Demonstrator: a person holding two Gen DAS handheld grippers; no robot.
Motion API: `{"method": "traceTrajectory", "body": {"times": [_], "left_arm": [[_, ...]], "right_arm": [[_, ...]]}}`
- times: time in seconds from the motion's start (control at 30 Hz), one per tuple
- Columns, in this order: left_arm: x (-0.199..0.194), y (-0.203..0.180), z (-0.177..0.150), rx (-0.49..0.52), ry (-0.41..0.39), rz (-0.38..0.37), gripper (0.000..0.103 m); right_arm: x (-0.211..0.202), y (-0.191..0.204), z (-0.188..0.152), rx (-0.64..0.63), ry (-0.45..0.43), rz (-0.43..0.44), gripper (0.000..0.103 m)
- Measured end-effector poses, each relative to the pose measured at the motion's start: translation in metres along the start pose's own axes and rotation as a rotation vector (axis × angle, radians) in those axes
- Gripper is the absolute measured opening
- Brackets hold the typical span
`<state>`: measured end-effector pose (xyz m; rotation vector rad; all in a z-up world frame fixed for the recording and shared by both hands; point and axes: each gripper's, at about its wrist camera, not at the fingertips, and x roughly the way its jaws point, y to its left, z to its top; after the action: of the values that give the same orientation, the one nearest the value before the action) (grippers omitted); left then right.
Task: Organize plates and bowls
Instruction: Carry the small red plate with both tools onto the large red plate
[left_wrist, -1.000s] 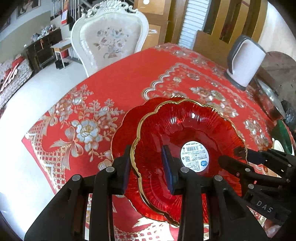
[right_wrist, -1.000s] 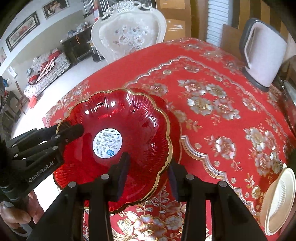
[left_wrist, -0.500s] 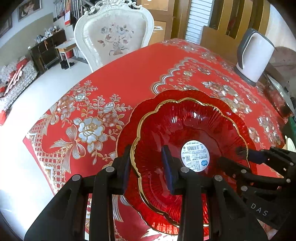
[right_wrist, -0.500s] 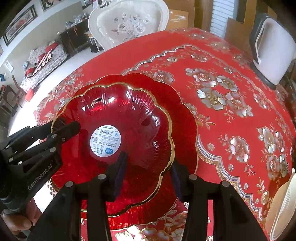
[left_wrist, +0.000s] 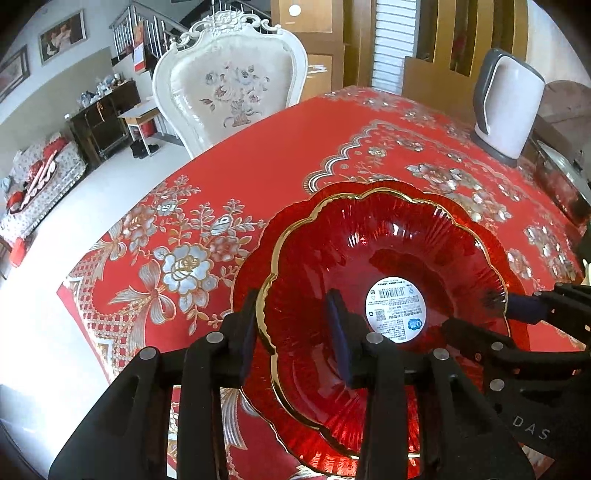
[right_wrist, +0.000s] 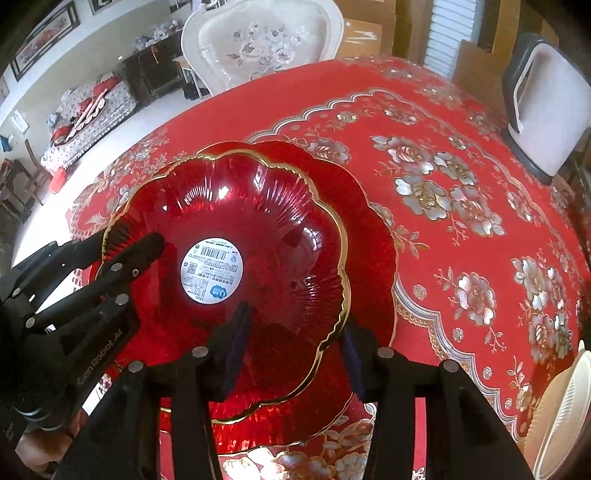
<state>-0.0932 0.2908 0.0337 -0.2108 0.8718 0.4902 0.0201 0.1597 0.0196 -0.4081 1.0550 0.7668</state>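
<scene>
A red glass bowl (left_wrist: 388, 258) (right_wrist: 240, 206) with a gold scalloped rim and a round white label sits inside a larger red plate (left_wrist: 251, 258) (right_wrist: 373, 229) on the red floral tablecloth. My left gripper (left_wrist: 293, 332) (right_wrist: 136, 236) straddles the bowl's left rim, one finger outside and one inside. Its jaws are opening and the pads look clear of the glass. My right gripper (right_wrist: 295, 339) (left_wrist: 476, 314) straddles the opposite rim the same way, jaws parted, with a gap at the inner pad.
A white electric kettle (left_wrist: 506, 110) (right_wrist: 543, 110) stands at the table's far right. A lidded pot (left_wrist: 561, 177) sits beyond it. A white ribbed plate (right_wrist: 565, 413) lies at the near right edge. A white chair (left_wrist: 229, 81) faces the far side. The table edge drops off at left.
The bowl came down and settled centred on the red plate. Both grippers' jaws have spread wider around its rim.
</scene>
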Motion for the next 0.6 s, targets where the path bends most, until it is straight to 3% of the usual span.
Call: {"method": "traceTrajectory", "body": {"times": [0.33, 0.43, 0.53, 0.6], "left_arm": [[0.001, -0.004, 0.003, 0.000, -0.001, 0.012, 0.036], [-0.001, -0.009, 0.004, 0.019, -0.023, 0.044, 0.036], [-0.002, -0.010, 0.005, 0.021, -0.037, 0.047, 0.045], [-0.002, -0.009, 0.005, 0.020, -0.038, 0.043, 0.045]], "right_arm": [[-0.004, 0.004, -0.002, -0.020, 0.008, -0.019, 0.048], [-0.006, 0.011, -0.001, -0.056, -0.006, -0.065, 0.054], [-0.004, 0.013, 0.000, -0.076, -0.014, -0.096, 0.055], [-0.002, 0.011, 0.001, -0.066, -0.006, -0.075, 0.056]]}}
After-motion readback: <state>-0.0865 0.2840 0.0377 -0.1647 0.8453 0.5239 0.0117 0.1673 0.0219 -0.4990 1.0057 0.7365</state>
